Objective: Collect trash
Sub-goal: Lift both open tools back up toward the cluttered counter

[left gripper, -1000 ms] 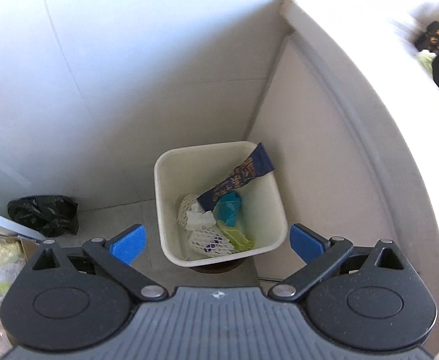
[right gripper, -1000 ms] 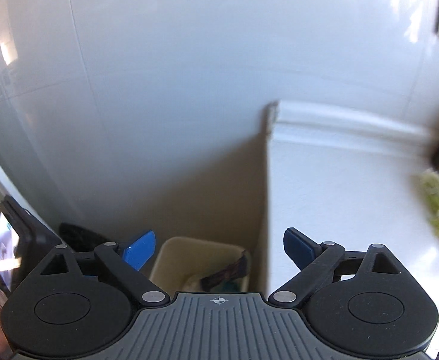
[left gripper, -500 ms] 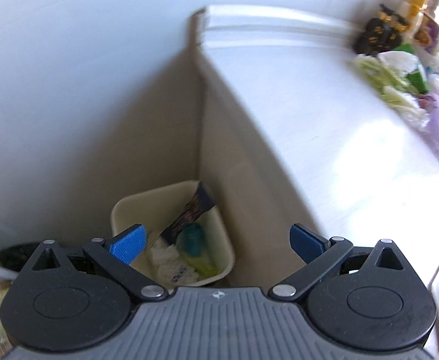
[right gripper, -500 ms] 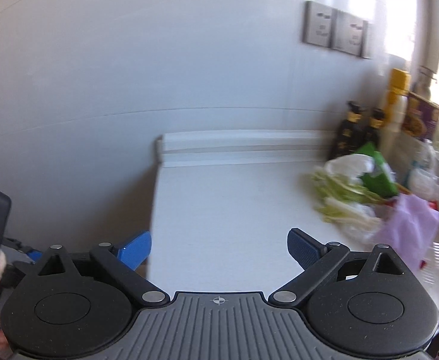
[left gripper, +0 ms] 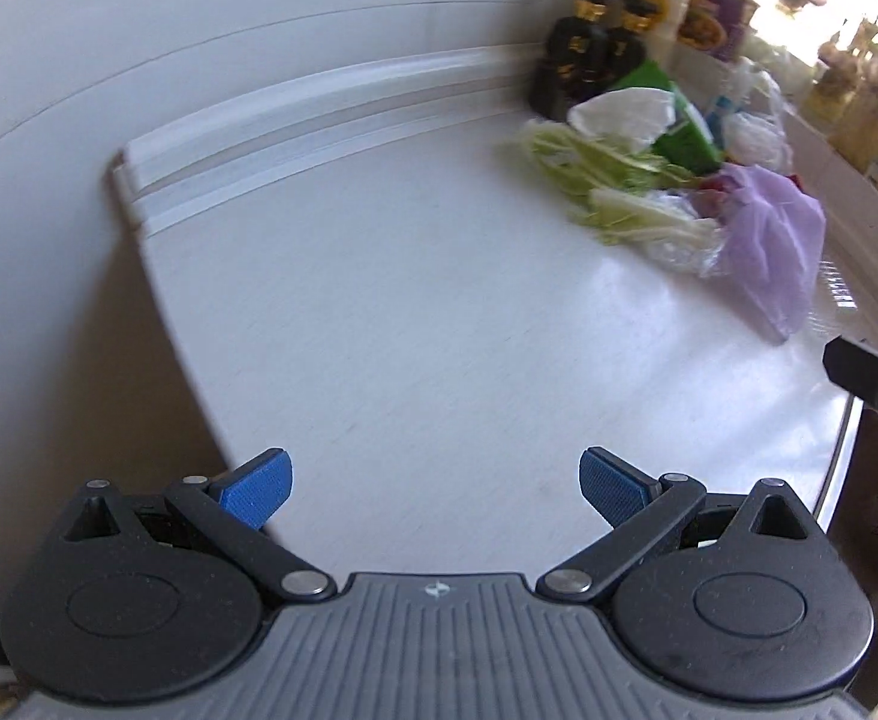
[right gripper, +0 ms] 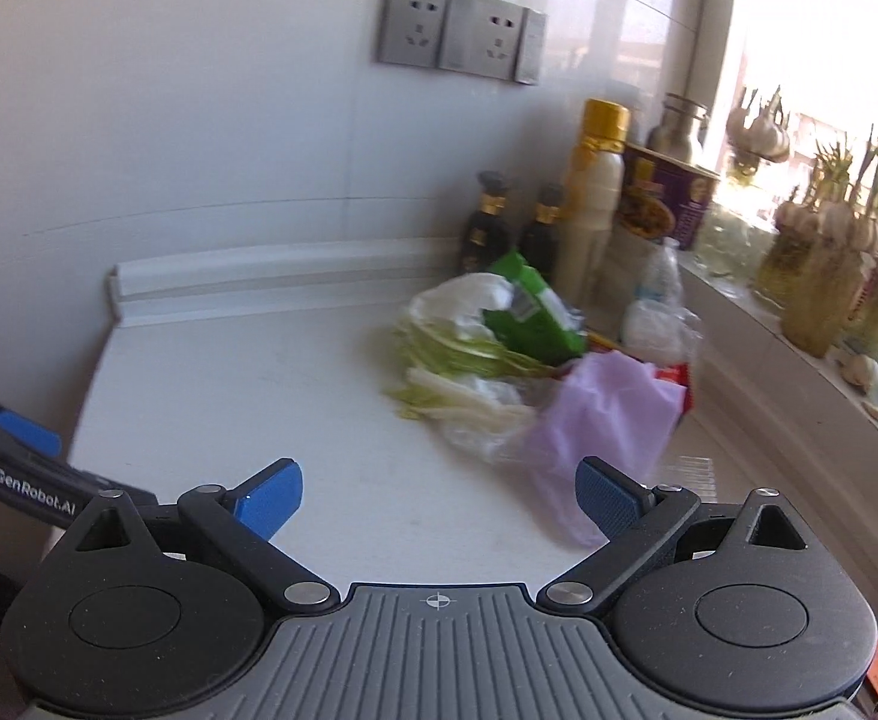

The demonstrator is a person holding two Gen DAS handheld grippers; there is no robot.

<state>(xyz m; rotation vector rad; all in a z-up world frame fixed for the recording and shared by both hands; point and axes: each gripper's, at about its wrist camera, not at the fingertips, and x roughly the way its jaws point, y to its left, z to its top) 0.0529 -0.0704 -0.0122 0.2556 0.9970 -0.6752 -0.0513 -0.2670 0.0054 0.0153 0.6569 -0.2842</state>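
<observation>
A pile of trash lies on the white counter (right gripper: 295, 396): a purple plastic bag (right gripper: 607, 414), cabbage leaves (right gripper: 463, 360), a clear plastic bag (right gripper: 475, 420) and a green packet (right gripper: 535, 312). The pile also shows in the left wrist view, with the purple bag (left gripper: 769, 246) and leaves (left gripper: 607, 168) at the far right. My right gripper (right gripper: 439, 495) is open and empty, short of the purple bag. My left gripper (left gripper: 436, 483) is open and empty over the counter's near left part. The bin is out of view.
Two dark bottles (right gripper: 517, 228), a tall white bottle with a gold cap (right gripper: 595, 198) and a purple box (right gripper: 667, 198) stand at the back wall. Wall sockets (right gripper: 457, 30) sit above. Garlic and sprouting plants (right gripper: 823, 276) line the window sill at right.
Both grippers have swung up and right, from the trash bin on the floor beside the counter to the counter top and the trash pile. Both stayed open and empty.
</observation>
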